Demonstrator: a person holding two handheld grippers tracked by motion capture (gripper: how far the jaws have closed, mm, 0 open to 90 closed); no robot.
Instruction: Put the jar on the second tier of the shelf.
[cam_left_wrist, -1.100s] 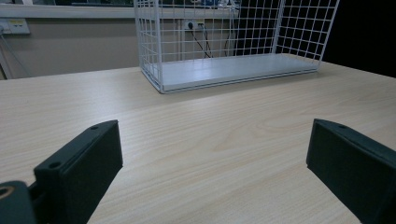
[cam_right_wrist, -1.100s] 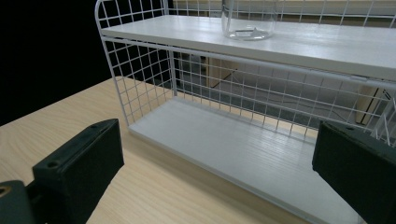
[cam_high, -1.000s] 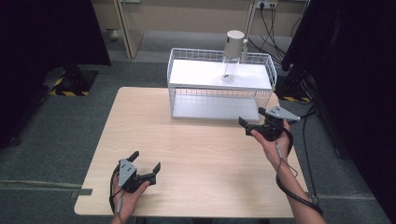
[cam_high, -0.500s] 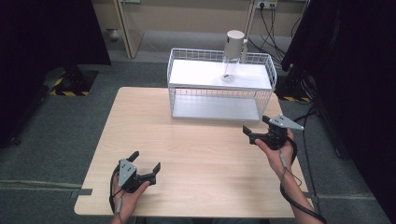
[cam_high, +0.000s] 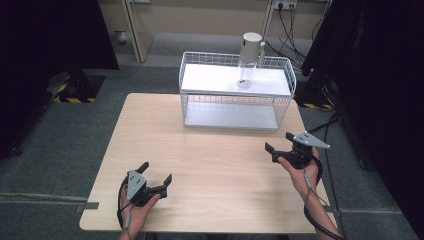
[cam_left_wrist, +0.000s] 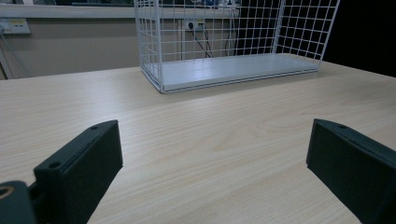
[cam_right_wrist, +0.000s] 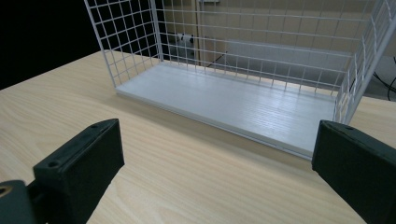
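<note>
Your left gripper (cam_high: 156, 178) wide open, empty, near-left | right gripper (cam_high: 280, 145) wide open, empty | bottle (cam_high: 248, 60) untouched on far rack (cam_high: 235, 117) | nothing started

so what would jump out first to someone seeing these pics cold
The white wire rack at the table's far edge, with a clear bottle standing on its top shelf. Then the two open black grippers held over the bare wooden table: the left gripper near the front edge, the right gripper nearer the rack.

One table (cam_high: 215, 165), one white wire rack (cam_high: 235, 95) with two shelves, one clear bottle (cam_high: 248, 60) on top, and two grippers were out there.
</note>
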